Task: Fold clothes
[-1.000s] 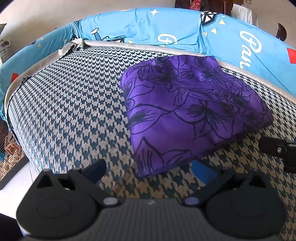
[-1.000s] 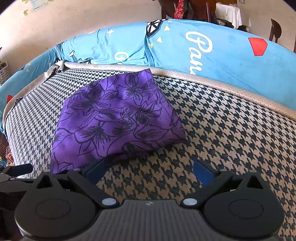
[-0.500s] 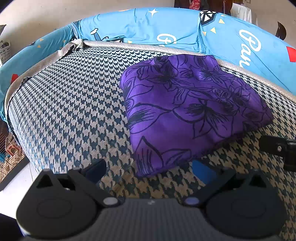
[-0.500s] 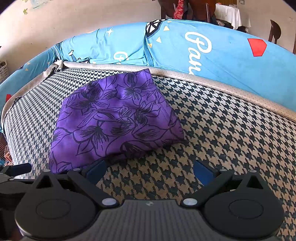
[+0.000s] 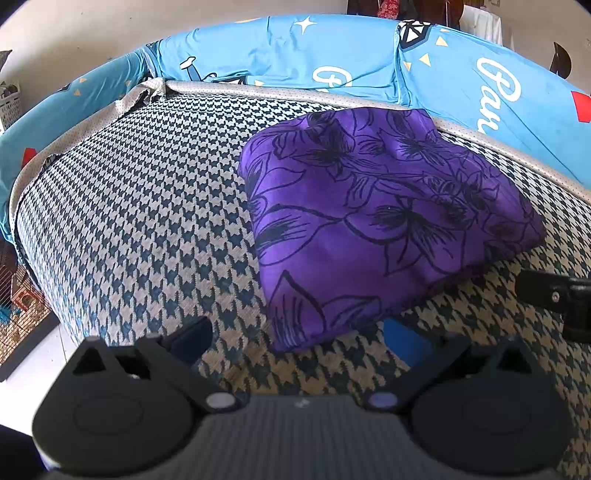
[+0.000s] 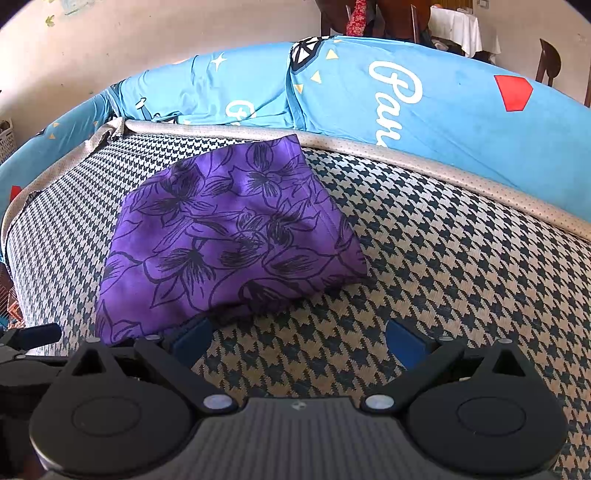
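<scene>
A purple garment with black flower outlines [image 5: 373, 229] lies folded into a thick rough square on the houndstooth cushion [image 5: 129, 229]. My left gripper [image 5: 297, 338] is open just in front of its near corner, with nothing between the blue pads. In the right wrist view the same garment [image 6: 225, 243] lies ahead and to the left. My right gripper [image 6: 297, 339] is open too, its left pad by the garment's near edge and its right pad over bare cushion. Each gripper shows at the edge of the other's view.
Blue printed cushions [image 6: 424, 92] form the backrest behind a beige piped seam [image 6: 424, 162]. The cushion's left edge drops to the floor [image 5: 26, 332]. Bare houndstooth surface [image 6: 461, 258] lies right of the garment. Chairs and a white-clothed table [image 6: 458, 29] stand behind the sofa.
Both views have shifted only slightly; the garment lies as before and both grippers stay open.
</scene>
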`<state>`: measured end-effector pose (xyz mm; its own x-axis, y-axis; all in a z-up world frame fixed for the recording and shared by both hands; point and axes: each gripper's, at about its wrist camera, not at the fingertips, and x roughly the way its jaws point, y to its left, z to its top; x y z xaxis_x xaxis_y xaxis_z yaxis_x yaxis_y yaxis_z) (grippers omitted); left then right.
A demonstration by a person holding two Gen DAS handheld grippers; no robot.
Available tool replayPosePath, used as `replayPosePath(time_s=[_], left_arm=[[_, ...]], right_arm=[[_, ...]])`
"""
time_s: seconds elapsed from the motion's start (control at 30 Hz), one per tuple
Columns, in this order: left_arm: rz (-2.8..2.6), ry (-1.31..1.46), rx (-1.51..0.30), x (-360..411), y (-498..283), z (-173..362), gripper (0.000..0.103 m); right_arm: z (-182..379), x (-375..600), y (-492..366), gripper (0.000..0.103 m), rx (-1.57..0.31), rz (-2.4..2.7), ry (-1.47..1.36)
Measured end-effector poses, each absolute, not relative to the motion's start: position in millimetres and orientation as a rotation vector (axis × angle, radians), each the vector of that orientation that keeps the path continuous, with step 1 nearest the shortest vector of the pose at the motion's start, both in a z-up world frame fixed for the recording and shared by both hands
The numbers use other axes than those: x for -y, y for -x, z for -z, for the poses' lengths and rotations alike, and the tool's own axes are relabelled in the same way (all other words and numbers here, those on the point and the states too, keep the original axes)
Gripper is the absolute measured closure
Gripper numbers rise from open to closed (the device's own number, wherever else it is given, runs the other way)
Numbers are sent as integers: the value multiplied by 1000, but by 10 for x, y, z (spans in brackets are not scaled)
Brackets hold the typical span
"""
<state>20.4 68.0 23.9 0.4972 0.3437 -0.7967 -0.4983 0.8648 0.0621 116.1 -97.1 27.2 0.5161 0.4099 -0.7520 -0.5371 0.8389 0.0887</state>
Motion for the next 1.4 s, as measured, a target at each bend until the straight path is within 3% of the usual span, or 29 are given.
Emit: replayPosePath(time_s=[1.4], left_arm=[[-525,157,-923,-660,-224,-218,0]], right_arm=[[-277,973,-1151,1,-854,-571,168]])
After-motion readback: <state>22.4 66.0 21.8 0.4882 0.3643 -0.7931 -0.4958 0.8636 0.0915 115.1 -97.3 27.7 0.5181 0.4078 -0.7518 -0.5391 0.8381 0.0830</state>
